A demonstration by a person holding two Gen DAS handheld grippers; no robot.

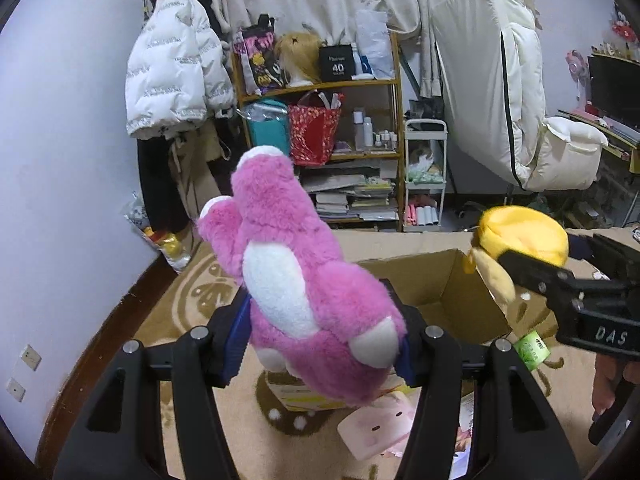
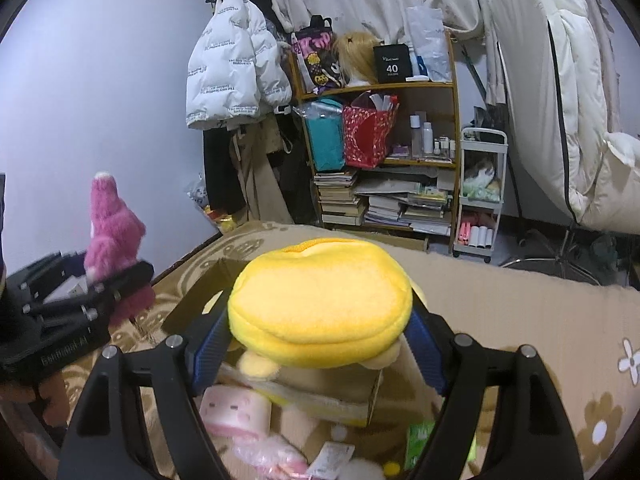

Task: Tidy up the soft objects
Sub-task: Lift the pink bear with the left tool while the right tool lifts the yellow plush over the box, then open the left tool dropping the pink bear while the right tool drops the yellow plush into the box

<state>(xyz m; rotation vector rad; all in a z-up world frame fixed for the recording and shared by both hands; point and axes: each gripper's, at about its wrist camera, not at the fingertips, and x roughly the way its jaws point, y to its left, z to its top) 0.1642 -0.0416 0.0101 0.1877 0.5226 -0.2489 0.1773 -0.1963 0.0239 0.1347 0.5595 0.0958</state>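
Observation:
My left gripper (image 1: 320,332) is shut on a pink and white plush toy (image 1: 288,272), held up over the carpet beside an open cardboard box (image 1: 460,296). My right gripper (image 2: 320,336) is shut on a yellow plush toy (image 2: 320,300), held above the box. The yellow plush (image 1: 524,240) and the right gripper (image 1: 560,276) show at the right of the left wrist view. The pink plush (image 2: 114,232) and the left gripper (image 2: 100,284) show at the left of the right wrist view. A pale pink plush (image 2: 234,410) lies below the grippers.
A small cardboard box (image 2: 340,396) and a green packet (image 2: 418,446) lie below. A patterned beige carpet (image 1: 192,292) covers the floor. A wooden shelf (image 1: 360,128) with bags and books, a white cart (image 1: 424,176), a hung white jacket (image 1: 176,76) and a white chair (image 1: 520,112) stand behind.

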